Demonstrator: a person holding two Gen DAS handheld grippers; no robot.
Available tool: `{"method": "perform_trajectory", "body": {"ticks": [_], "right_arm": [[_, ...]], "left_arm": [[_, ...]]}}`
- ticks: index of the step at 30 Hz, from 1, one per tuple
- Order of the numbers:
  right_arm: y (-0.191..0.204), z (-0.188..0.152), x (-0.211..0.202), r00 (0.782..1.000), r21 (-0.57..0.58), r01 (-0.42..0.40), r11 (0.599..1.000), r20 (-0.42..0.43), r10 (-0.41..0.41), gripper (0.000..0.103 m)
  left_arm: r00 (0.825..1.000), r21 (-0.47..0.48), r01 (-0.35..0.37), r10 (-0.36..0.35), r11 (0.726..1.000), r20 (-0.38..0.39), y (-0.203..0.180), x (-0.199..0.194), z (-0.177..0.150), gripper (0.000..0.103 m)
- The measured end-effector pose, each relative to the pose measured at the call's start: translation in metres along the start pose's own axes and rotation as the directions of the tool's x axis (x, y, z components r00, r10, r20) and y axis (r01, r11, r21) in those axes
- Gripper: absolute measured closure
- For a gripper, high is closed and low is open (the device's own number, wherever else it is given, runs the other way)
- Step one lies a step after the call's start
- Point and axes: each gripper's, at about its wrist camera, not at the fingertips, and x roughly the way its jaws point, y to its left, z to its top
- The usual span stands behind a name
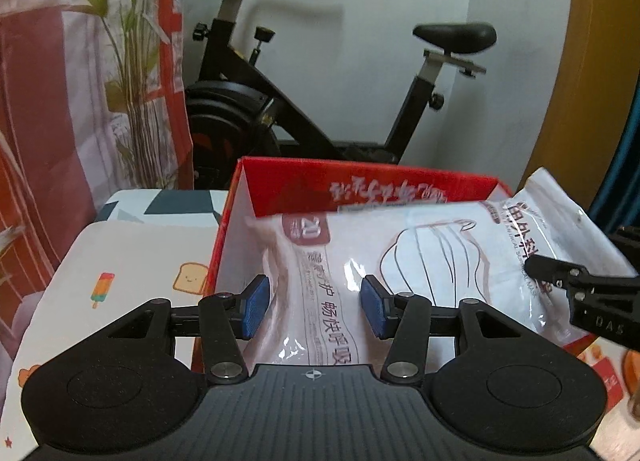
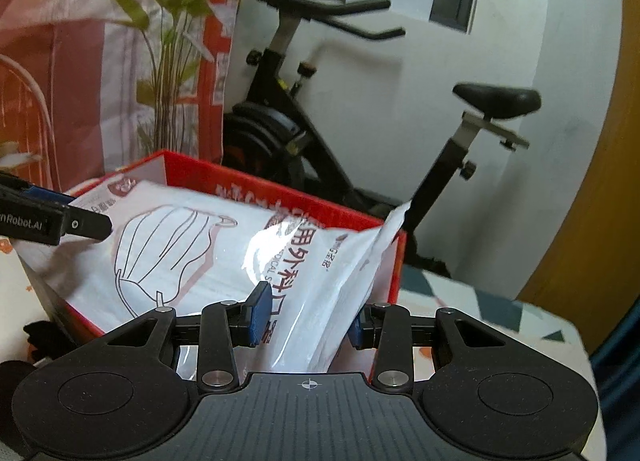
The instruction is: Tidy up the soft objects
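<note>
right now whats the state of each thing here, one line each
mask pack: held at both ends, hanging over the open box, not yet lying flat inside
red box: open-topped, upright on the patterned cloth
left hand-held gripper: shut on mask pack, plastic bunched between the pads
right hand-held gripper: shut on mask pack, at its other end
exercise bike: parked behind, unused

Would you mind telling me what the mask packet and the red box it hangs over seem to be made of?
The mask packet looks like thin glossy plastic film: it crinkles, throws bright glare and bends limply between both claws. The red box looks like printed cardboard with a slight sheen: stiff straight walls, sharp folded corners and a plain white inside, though coated paperboard cannot be ruled out.
</note>
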Motion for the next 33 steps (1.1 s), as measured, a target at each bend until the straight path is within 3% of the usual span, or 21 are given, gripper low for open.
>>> {"method": "perform_trajectory", "body": {"ticks": [3, 4, 13, 17, 21, 25, 28, 33], "right_arm": [[0.001, -0.002, 0.011, 0.999, 0.012, -0.022, 1.000, -0.039, 0.023, 0.071], [0.002, -0.003, 0.015, 0.998, 0.009, -0.021, 1.000, -0.053, 0.021, 0.076], [-0.006, -0.001, 0.051, 0.974, 0.089, -0.050, 0.995, -0.217, 0.068, 0.076], [-0.004, 0.005, 0.061, 0.960, 0.026, -0.065, 0.998, -0.271, 0.070, 0.074], [0.005, 0.006, 0.069, 0.945, -0.097, -0.055, 0.994, -0.327, 0.021, 0.074], [0.012, 0.008, 0.075, 0.934, -0.128, -0.048, 0.991, -0.359, -0.001, 0.069], [0.003, 0.016, 0.073, 0.931, -0.054, -0.065, 0.996, -0.363, 0.041, 0.061], [-0.014, 0.029, 0.058, 0.938, 0.032, -0.100, 0.994, -0.330, 0.105, 0.062]], "left_arm": [[0.999, 0.012, 0.031, -0.031, 0.999, -0.009, 0.002, 0.005, 0.001, 0.051], [0.999, 0.014, 0.036, -0.036, 0.999, -0.009, 0.002, 0.006, 0.002, 0.051], [0.998, 0.002, 0.063, -0.063, 0.998, -0.026, 0.005, 0.018, 0.003, 0.051], [0.996, 0.002, 0.077, -0.077, 0.997, -0.037, 0.002, 0.020, 0.004, 0.051], [0.996, 0.009, 0.081, -0.081, 0.997, -0.030, -0.001, 0.020, 0.003, 0.051], [0.997, 0.016, 0.079, -0.078, 0.997, -0.029, 0.000, 0.019, 0.001, 0.051], [0.997, 0.010, 0.080, -0.080, 0.997, -0.021, 0.003, 0.015, 0.002, 0.051], [0.997, -0.005, 0.077, -0.078, 0.997, -0.010, 0.004, 0.011, 0.004, 0.051]]}}
